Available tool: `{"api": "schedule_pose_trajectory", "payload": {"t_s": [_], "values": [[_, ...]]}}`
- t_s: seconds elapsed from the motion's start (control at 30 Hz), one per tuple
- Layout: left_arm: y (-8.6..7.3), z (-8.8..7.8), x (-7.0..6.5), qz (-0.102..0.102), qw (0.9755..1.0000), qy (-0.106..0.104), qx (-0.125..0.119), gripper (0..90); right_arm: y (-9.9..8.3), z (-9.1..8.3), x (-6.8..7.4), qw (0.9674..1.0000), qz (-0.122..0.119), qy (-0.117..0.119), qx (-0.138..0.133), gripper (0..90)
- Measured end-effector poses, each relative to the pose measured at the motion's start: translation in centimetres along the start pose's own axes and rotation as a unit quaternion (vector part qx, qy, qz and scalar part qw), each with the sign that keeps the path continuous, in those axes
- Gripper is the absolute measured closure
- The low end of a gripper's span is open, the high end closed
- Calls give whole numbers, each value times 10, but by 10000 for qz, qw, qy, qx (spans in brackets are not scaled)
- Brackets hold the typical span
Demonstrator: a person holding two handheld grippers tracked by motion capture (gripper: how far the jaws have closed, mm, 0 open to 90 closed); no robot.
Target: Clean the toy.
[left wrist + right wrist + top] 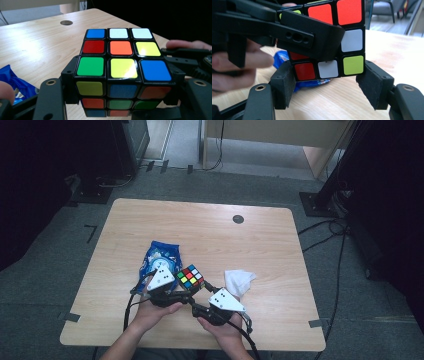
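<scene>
A blue snack bag lies at the left of the counter. Beside it the left claw is clenched on the puzzle cube, held just above the counter near the front edge. The right claw straddles its bottom layer, apparently released. If that claw twists before gripping squarely, I'd expect the layer to jam or the cube to slip. A cube has no long axis; one corner points toward the person. A crumpled tissue lies right.

Puzzle cube: black-framed, scrambled coloured stickers, top face level. Held off the table, clamped at its sides, near the front edge at 6 o'clock.
</scene>
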State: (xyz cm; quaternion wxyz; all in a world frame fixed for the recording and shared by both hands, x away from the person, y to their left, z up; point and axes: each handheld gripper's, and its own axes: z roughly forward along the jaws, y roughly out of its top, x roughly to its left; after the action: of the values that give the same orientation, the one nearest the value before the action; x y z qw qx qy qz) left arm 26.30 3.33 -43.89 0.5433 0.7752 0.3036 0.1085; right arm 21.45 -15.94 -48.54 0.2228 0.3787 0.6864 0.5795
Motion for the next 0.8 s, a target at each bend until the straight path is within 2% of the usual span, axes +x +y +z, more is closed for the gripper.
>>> {"api": "schedule_pose_trajectory", "payload": {"t_s": [0.1, 0.17, 0.23, 0.3, 0.4, 0.43, 0.5, 0.63, 0.73, 0.8], "values": [[0, 0, 2, -88, 10000, -33, 29, 339, 0, 0, 2, 9995, 329, 34, 1, 343], [-1, -1, 2, 28, 10000, 67, 54, 340, -1, 2, 2, 9995, 299, 92, 17, 340], [-1, -2, 4, -78, 10000, 37, -10, 340, -2, 5, -1, 9993, 250, 206, 174, 297], [1, -5, 7, -103, 9999, 89, -82, 340, -4, 8, -6, 9991, 54, 224, 353, 246], [2, -11, 13, -127, 9997, 162, -130, 341, -6, 5, -16, 9965, -538, -7, 646, 234], [3, -12, 15, -168, 9996, 182, -161, 341, -6, 3, -21, 9951, -673, -90, 721, 242], [3, -14, 18, -195, 9994, 212, -177, 341, -2, -3, -35, 9942, -727, -195, 765, 266], [1, -11, 17, -5, 9997, 250, -32, 340, 7, -13, -74, 9910, -675, -681, 933, 288], [-1, -6, 12, 129, 9996, 227, 70, 340, 3, -14, -101, 9830, -787, -1099, 1245, 302], [-2, -3, 9, 209, 9995, 193, 127, 340, -4, -13, -115, 9794, -645, -1156, 1525, 311]]}}
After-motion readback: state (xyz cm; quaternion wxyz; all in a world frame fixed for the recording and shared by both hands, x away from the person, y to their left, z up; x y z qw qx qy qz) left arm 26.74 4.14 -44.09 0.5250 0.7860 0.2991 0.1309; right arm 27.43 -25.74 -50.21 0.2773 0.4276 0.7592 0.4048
